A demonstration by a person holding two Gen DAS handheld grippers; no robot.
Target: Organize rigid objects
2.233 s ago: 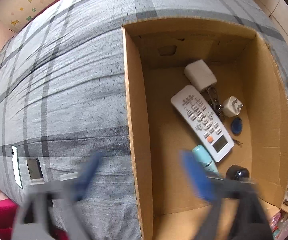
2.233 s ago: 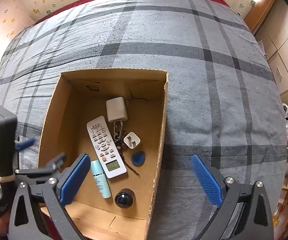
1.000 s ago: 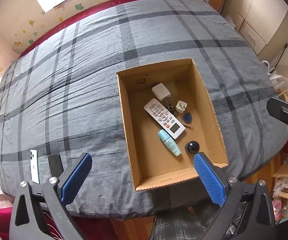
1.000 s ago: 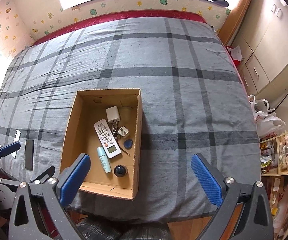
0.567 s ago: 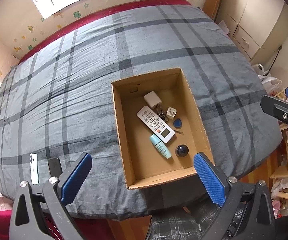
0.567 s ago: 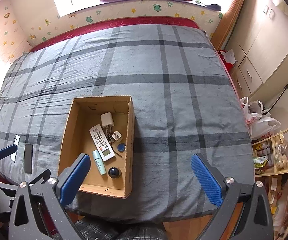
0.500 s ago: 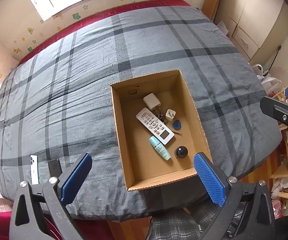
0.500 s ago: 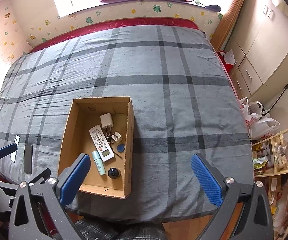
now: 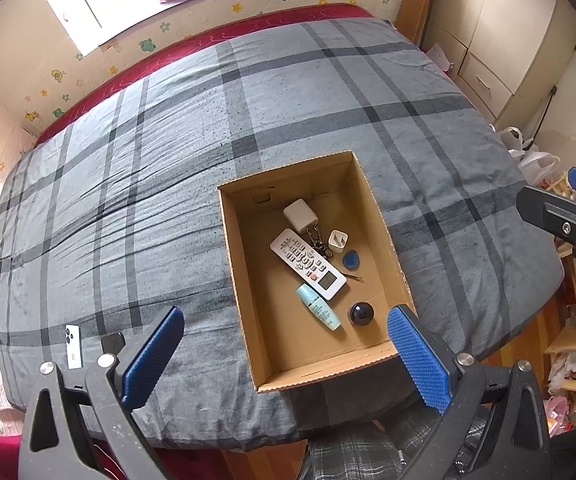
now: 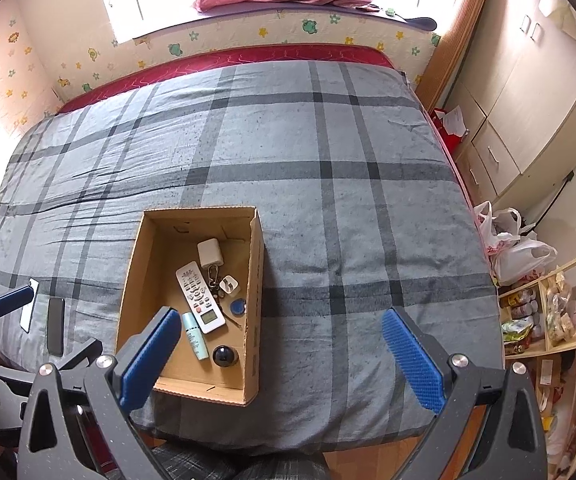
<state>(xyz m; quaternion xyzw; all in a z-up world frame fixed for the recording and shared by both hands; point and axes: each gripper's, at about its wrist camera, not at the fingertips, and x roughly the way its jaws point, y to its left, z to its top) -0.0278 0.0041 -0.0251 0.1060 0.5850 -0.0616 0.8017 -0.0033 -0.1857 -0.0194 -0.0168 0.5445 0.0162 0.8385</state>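
Note:
An open cardboard box (image 9: pixel 236 264) (image 10: pixel 254 288) sits on a grey plaid bed. Inside lie a white remote (image 9: pixel 307 258) (image 10: pixel 200 298), a white charger block (image 9: pixel 299 214), a small white plug (image 9: pixel 337 239), a key clip (image 9: pixel 316 237), a blue tag (image 9: pixel 351 259), a pale blue tube (image 9: pixel 318 306) (image 10: pixel 194 336) and a black ball (image 9: pixel 361 314) (image 10: pixel 224 356). My left gripper (image 9: pixel 284 354) is open and empty, high above the box's near edge. My right gripper (image 10: pixel 278 354) is open and empty, high above the bed right of the box.
A white phone (image 9: pixel 73 346) and a black phone (image 10: pixel 55 326) lie on the bed's near left corner. Cabinets (image 10: pixel 527 120) stand to the right, with plastic bags (image 10: pixel 515 248) and cluttered shelves (image 10: pixel 547 320) beside the bed. A window and red curtain are behind.
Both grippers have risen and pulled back from the box, so the whole bed and room now show. Both stayed open. The objects in the box have not moved.

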